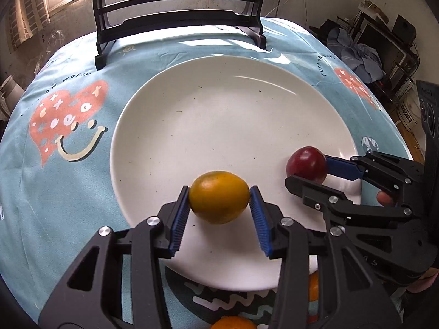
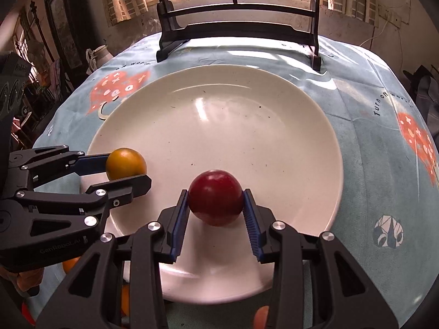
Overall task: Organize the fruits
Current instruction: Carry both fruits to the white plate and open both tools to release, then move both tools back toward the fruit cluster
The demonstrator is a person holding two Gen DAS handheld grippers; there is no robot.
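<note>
A large white plate (image 1: pixel 219 104) lies on the blue patterned tablecloth; it also shows in the right wrist view (image 2: pixel 219 126). My left gripper (image 1: pixel 219 200) is shut on an orange (image 1: pixel 218 196) and holds it just over the plate's near part. My right gripper (image 2: pixel 216 198) is shut on a red plum (image 2: pixel 215 196) over the plate's near right part. In the left wrist view the plum (image 1: pixel 306 164) and right gripper (image 1: pixel 310 168) sit to the right. In the right wrist view the orange (image 2: pixel 125 163) and left gripper (image 2: pixel 123 167) sit to the left.
A black wooden stand (image 1: pixel 178 19) holding a round panel stands at the table's far edge behind the plate. More oranges (image 1: pixel 233 323) lie on the cloth near the front edge, partly hidden under the grippers. Cluttered furniture is off to the right (image 1: pixel 384 44).
</note>
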